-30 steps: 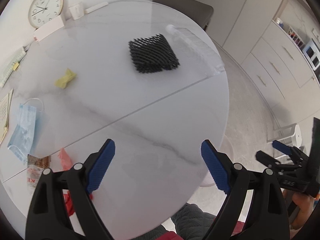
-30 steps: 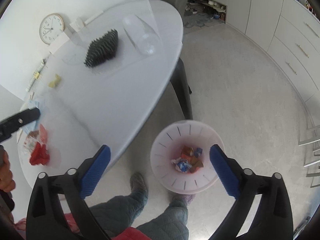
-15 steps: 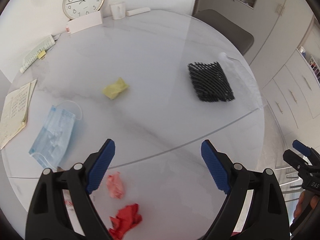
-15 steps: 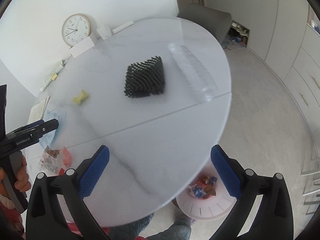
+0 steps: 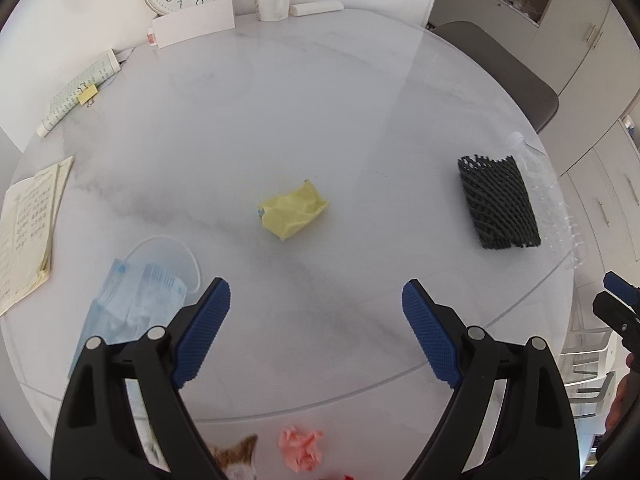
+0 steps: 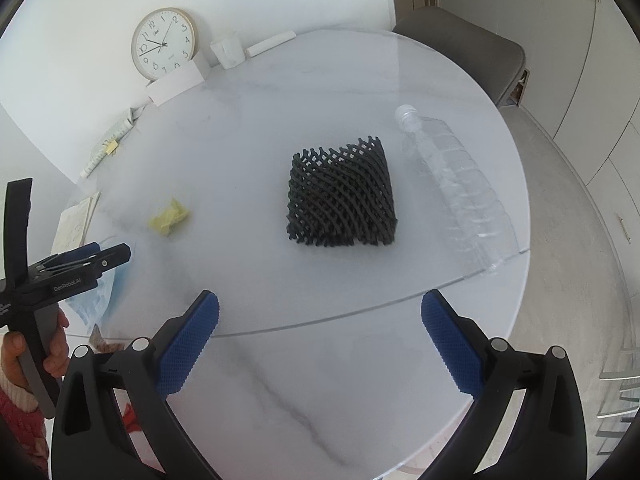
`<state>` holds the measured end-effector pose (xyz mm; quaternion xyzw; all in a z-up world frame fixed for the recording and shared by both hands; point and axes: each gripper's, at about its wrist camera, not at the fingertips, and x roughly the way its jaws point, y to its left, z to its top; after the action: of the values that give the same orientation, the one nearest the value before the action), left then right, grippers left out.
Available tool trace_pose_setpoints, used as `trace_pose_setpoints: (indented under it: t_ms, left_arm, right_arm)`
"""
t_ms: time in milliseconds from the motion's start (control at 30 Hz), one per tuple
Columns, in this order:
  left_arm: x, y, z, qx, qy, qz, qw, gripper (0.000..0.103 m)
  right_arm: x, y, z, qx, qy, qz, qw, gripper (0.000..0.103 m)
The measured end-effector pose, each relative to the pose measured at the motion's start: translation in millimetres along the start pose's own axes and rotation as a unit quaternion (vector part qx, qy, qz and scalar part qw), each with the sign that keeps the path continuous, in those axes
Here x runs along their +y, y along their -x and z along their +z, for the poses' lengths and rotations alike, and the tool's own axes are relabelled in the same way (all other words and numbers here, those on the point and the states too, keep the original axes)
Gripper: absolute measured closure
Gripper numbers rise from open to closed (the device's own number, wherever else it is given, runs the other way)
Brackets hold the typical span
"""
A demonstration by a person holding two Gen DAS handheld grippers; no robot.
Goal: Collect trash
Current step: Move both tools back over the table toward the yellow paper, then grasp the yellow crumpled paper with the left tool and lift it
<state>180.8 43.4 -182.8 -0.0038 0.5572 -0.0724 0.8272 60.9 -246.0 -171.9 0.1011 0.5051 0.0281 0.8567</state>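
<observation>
Left tongs (image 5: 316,308) spread wide, empty, above the white marble tabletop (image 5: 320,112). Left to right there: printed booklet (image 5: 24,232), text too small to read; blue face mask (image 5: 132,304); crumpled yellow paper (image 5: 294,215); black foam net (image 5: 498,202); clear plastic bottle (image 6: 456,184) at the rim. Pink paper wad (image 5: 302,448) near edge. Left handle reads "GenRobot.AI". Right tongs (image 6: 320,328) wide, empty.
</observation>
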Motion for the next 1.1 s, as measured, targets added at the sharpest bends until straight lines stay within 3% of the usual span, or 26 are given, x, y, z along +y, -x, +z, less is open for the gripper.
trace_pose_setpoints:
  t_ms: [200, 400, 800, 1100]
  left_arm:
    - [14, -37, 25, 0.004, 0.009, -0.011, 0.9999, 0.019]
    - [15, -73, 43, 0.012, 0.001, 0.012, 0.9999, 0.019]
    - [14, -110, 52, 0.028, 0.023, 0.028, 0.9989, 0.020]
    - [13, -109, 52, 0.026, 0.026, 0.027, 0.9990, 0.050]
  right_arm:
    - [-3, -30, 23, 0.018, -0.008, -0.004, 1.000, 0.003]
    - [-9, -54, 40, 0.035, -0.009, -0.011, 0.999, 0.003]
    - [-20, -83, 59, 0.057, -0.004, -0.021, 0.998, 0.002]
    - [-22, -98, 65, 0.066, -0.005, -0.021, 0.998, 0.002]
